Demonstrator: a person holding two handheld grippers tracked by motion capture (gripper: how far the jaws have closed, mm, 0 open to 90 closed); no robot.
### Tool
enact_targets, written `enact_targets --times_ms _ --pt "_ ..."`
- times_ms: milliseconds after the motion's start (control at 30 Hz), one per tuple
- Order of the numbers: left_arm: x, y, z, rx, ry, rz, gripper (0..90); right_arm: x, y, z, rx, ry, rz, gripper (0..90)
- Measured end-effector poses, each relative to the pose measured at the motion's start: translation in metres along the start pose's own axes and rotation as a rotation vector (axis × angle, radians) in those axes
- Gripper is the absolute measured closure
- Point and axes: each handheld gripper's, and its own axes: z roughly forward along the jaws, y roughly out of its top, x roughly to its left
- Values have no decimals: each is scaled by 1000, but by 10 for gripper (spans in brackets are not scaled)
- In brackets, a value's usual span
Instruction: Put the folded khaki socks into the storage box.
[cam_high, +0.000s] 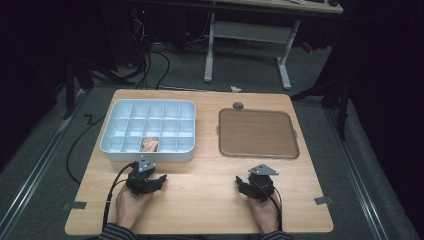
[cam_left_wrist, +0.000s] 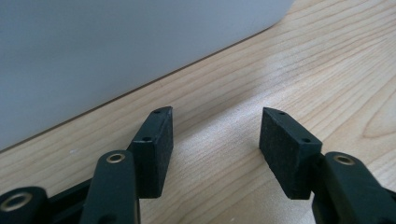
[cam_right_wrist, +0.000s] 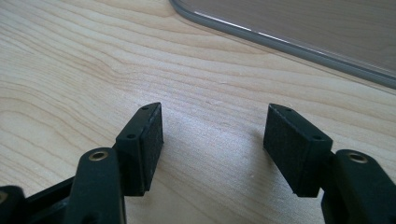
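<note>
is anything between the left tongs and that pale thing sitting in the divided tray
Yes. The near wall of the grey compartment tray stands between the open left tongs and the pale object, which lies in a front-row compartment. The tongs rest low on the table, so they would likely need to go over that wall.

Light wooden table (cam_high: 200, 210) lies beneath the left gripper (cam_high: 150, 176) and the right gripper (cam_high: 252, 181). Small dark grey round knob (cam_high: 238, 105) sits far ahead of the right gripper. White metal desk frame (cam_high: 285, 65) and black floor cables (cam_high: 150, 62) lie beyond.
</note>
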Motion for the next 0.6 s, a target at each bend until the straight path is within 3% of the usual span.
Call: enact_targets --times_ms 200,600 --pt "-1 -6 3 -61 5 -2 431 0 0 0 0 0 0 379" --pt "-1 -6 3 -55 17 -11 403 0 0 0 0 0 -1 378"
